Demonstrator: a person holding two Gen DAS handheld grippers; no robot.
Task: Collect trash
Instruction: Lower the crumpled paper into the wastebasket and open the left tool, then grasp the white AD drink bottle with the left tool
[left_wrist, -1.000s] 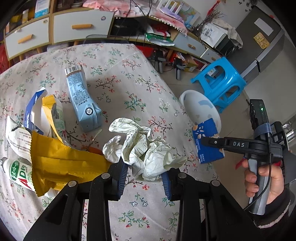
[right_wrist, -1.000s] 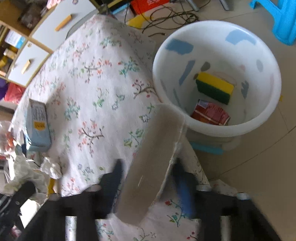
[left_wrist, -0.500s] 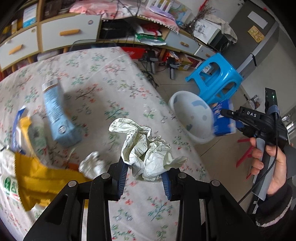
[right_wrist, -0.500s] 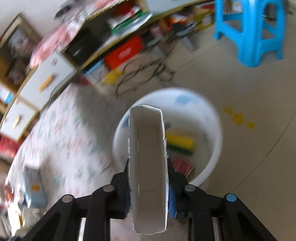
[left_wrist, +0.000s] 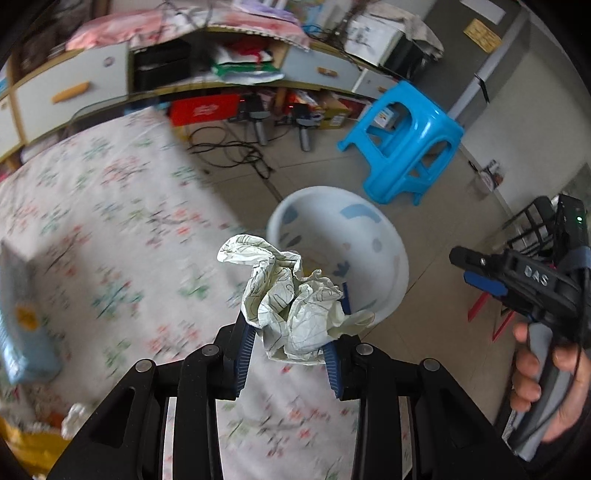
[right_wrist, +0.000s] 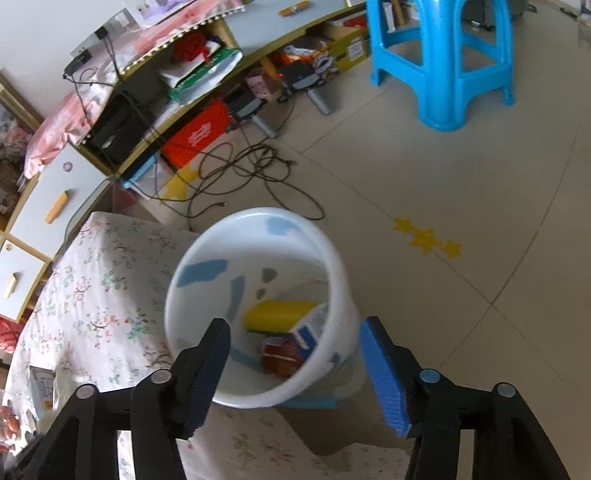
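Where the floral tablecloth (right_wrist: 103, 295) ended, a white bucket (right_wrist: 332, 266) stood on open floor; left gripper (left_wrist: 290, 350) clamped crumpled paper (left_wrist: 291, 306); right gripper (right_wrist: 295, 365) was opening, empty (above the bucket).

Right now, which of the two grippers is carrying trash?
The left gripper: its jaws clamp the crumpled white paper near the white bin. The right gripper has nothing between its opening jaws above that bin.

A blue plastic stool (right_wrist: 443, 62) stands far right on the tiled floor (right_wrist: 461, 192), where yellow star stickers (right_wrist: 428, 238) lie. Black cables (right_wrist: 251, 170) tangle before the low shelf unit (right_wrist: 207, 74) (crammed, with a red box (right_wrist: 195, 133) underneath).
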